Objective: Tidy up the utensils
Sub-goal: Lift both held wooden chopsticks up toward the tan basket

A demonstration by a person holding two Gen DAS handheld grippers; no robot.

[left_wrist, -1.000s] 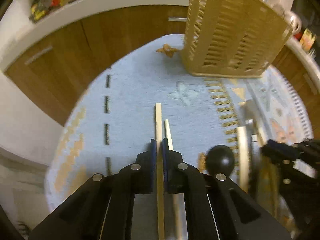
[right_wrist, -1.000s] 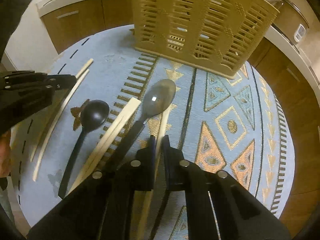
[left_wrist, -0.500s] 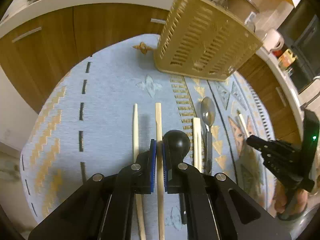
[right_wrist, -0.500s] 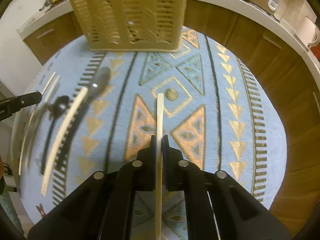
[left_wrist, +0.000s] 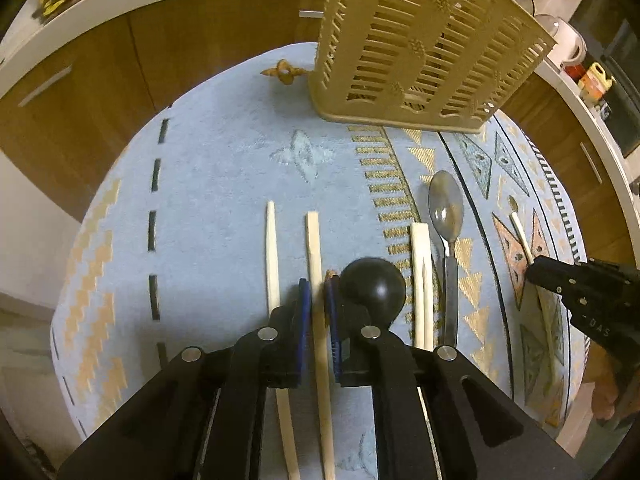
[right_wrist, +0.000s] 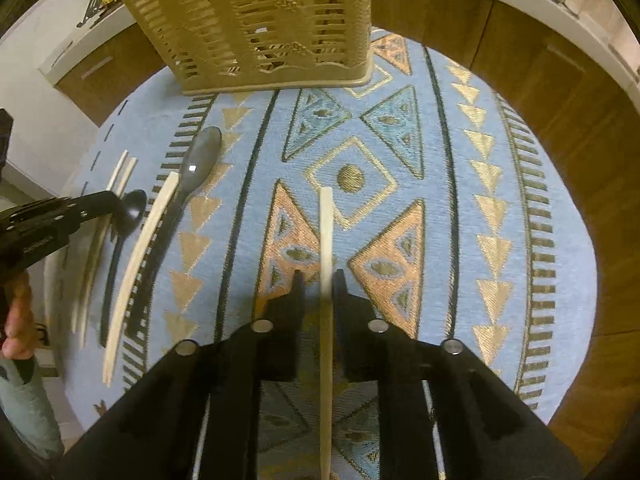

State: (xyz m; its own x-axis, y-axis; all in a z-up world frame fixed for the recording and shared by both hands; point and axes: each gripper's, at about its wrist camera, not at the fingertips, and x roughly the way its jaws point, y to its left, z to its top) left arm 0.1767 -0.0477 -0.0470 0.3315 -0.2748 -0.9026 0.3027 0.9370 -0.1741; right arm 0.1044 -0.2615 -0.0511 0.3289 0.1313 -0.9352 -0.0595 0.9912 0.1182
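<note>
Pointing down at the blue patterned cloth (left_wrist: 224, 184), my left gripper (left_wrist: 317, 286) has its jaws opening, and a pale chopstick (left_wrist: 314, 248) lies between the pads with thin gaps on both sides. A second chopstick (left_wrist: 272, 248) lies just to its left and a black spoon (left_wrist: 374, 284) just to its right. My right gripper (right_wrist: 319, 276) is opening too. Another chopstick (right_wrist: 326, 220) lies loose on the cloth between its fingers. The beige slotted basket (left_wrist: 420, 40) stands at the far side of the table.
A flat pale stick (left_wrist: 422, 264) and a metal spoon (left_wrist: 446, 208) lie side by side right of the black spoon. In the right wrist view the left gripper (right_wrist: 108, 200) and a person's hand (right_wrist: 16, 320) are at the left edge. Wooden cabinets ring the round table.
The right gripper carried its chopstick away from the spoons to the patterned middle of the cloth. Both pairs of jaws have since parted slightly, and the chopsticks rest on the cloth.
</note>
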